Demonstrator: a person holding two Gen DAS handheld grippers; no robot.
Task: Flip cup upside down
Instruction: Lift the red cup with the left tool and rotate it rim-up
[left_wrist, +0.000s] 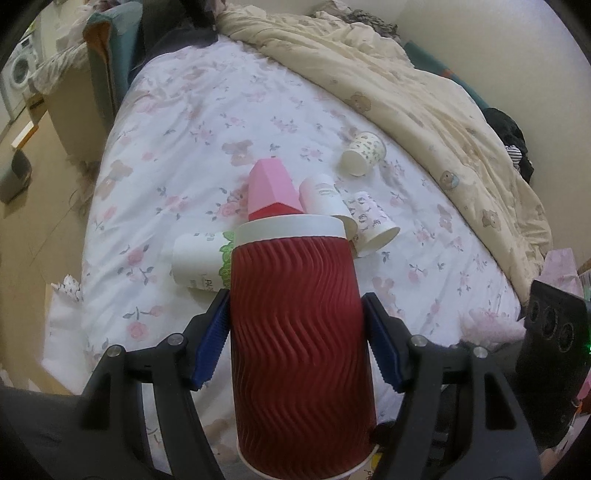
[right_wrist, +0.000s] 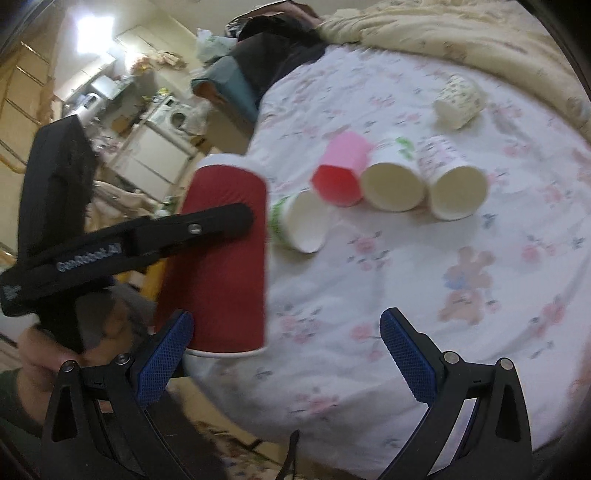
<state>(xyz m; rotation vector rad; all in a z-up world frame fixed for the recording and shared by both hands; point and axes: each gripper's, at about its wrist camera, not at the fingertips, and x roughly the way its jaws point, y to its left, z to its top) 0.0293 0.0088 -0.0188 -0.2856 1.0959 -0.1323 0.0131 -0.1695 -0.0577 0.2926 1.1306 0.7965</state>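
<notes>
My left gripper (left_wrist: 297, 334) is shut on a red ribbed paper cup (left_wrist: 299, 332), its blue pads pressed on both sides. The cup is held above the bed's near edge with its white-rimmed mouth toward me and its white base pointing away. The right wrist view shows the same red cup (right_wrist: 221, 266) standing mouth-down at the bed's edge with the left gripper's black finger (right_wrist: 207, 225) across it. My right gripper (right_wrist: 286, 350) is open and empty, to the right of the red cup.
Several cups lie on their sides on the floral sheet (left_wrist: 192, 122): a pink one (right_wrist: 341, 171), white ones (right_wrist: 393, 181) (right_wrist: 456, 184) (right_wrist: 303, 221) and a patterned one (right_wrist: 460, 101) farther back. A beige quilt (left_wrist: 424, 96) is bunched along the far side.
</notes>
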